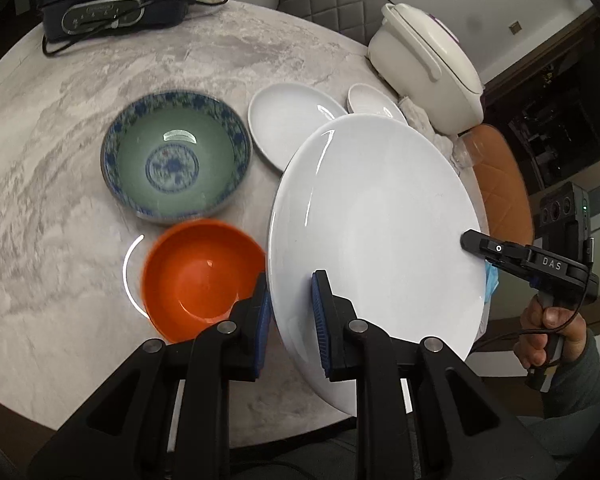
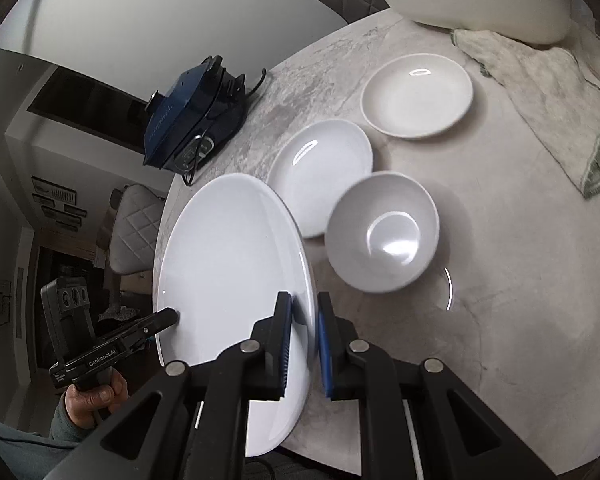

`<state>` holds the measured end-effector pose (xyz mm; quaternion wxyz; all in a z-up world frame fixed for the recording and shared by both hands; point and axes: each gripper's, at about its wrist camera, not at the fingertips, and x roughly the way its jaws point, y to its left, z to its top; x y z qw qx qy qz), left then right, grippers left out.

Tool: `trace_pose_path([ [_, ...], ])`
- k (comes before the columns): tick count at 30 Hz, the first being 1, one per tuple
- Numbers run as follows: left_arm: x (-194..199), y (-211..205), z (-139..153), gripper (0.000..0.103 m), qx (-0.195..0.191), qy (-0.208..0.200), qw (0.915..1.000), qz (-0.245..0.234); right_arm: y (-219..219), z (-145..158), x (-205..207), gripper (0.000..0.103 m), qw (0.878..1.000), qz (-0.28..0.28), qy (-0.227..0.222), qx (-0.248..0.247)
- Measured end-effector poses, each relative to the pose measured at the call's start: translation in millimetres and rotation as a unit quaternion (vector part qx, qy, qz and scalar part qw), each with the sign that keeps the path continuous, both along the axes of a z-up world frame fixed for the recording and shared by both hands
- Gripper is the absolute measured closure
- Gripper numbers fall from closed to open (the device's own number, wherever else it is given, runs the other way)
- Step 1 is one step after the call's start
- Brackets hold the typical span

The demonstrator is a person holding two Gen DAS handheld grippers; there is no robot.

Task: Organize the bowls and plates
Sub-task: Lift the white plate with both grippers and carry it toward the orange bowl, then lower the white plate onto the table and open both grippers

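Note:
A large white plate [image 1: 379, 232] [image 2: 228, 264] hangs tilted above the marble table [image 1: 60, 120], held at two opposite edges. My left gripper [image 1: 292, 308] is shut on its near rim, blue pads on both faces. My right gripper [image 2: 303, 320] is shut on the opposite rim and shows in the left wrist view as a black tip [image 1: 469, 240]. On the table lie a blue-patterned green bowl [image 1: 176, 168], an orange bowl [image 1: 200, 280], a white bowl [image 2: 383, 232], a small white plate [image 1: 292, 124] [image 2: 323, 172] and a second small plate [image 1: 373, 100] [image 2: 417, 94].
A white rice cooker [image 1: 427, 68] stands at the back right on a grey cloth [image 2: 539, 92]. A dark blue electric cooker [image 1: 116, 0] with its cord sits at the back left. Chairs ring the table. A hand [image 1: 547, 332] grips the right tool.

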<state>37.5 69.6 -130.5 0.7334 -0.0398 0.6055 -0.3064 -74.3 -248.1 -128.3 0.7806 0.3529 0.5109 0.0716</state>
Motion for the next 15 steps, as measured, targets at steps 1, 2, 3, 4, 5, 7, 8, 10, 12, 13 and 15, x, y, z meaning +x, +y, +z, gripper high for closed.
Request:
trace_pose_path([
  [1, -16.2, -3.4, -5.5, 0.085, 0.004, 0.002, 1.0000, -0.001, -2.9, -4.6, -11.6, 0.088, 1.000, 0.007, 0.004, 0.000],
  [2, -31.0, -6.6, -13.8, 0.085, 0.009, 0.003, 1.0000, -0.003, -5.9, -9.0, -24.0, 0.088, 1.000, 0.011, 0.009, 0.001],
  [3, -45.6, -10.5, -20.9, 0.085, 0.012, 0.009, 0.9999, -0.002, -9.2, -14.7, -34.1, 0.088, 1.000, 0.016, 0.014, 0.002],
  [4, -57.8, -13.3, -27.8, 0.085, 0.015, 0.015, 0.9998, 0.000, -12.3, -21.8, -42.8, 0.088, 1.000, 0.021, 0.021, 0.002],
  [5, -69.3, -16.2, -33.9, 0.085, 0.019, 0.017, 0.9997, 0.001, -16.0, -29.6, -51.8, 0.088, 0.999, 0.023, 0.029, 0.004],
  [7, -86.8, -22.1, -47.4, 0.085, 0.027, 0.017, 0.9995, 0.004, -21.0, -44.4, -63.0, 0.088, 0.999, 0.031, 0.039, 0.004],
  [8, -94.2, -23.8, -52.3, 0.085, 0.031, 0.019, 0.9993, 0.008, -23.2, -51.8, -66.3, 0.088, 0.998, 0.034, 0.043, 0.004],
  [10, -101.8, -26.3, -64.5, 0.084, 0.036, 0.014, 0.9992, 0.010, -24.9, -64.3, -69.3, 0.087, 0.998, 0.043, 0.052, 0.001],
  [12, -108.6, -28.3, -76.8, 0.084, 0.044, 0.011, 0.9989, 0.012, -25.9, -75.6, -69.3, 0.087, 0.997, 0.052, 0.052, -0.001],
  [13, -112.9, -28.8, -81.5, 0.083, 0.047, 0.007, 0.9988, 0.011, -25.8, -80.8, -68.9, 0.087, 0.997, 0.057, 0.054, -0.002],
  [15, -115.3, -27.9, -93.5, 0.083, 0.049, 0.002, 0.9987, 0.015, -24.9, -89.2, -65.9, 0.087, 0.996, 0.066, 0.051, -0.007],
])
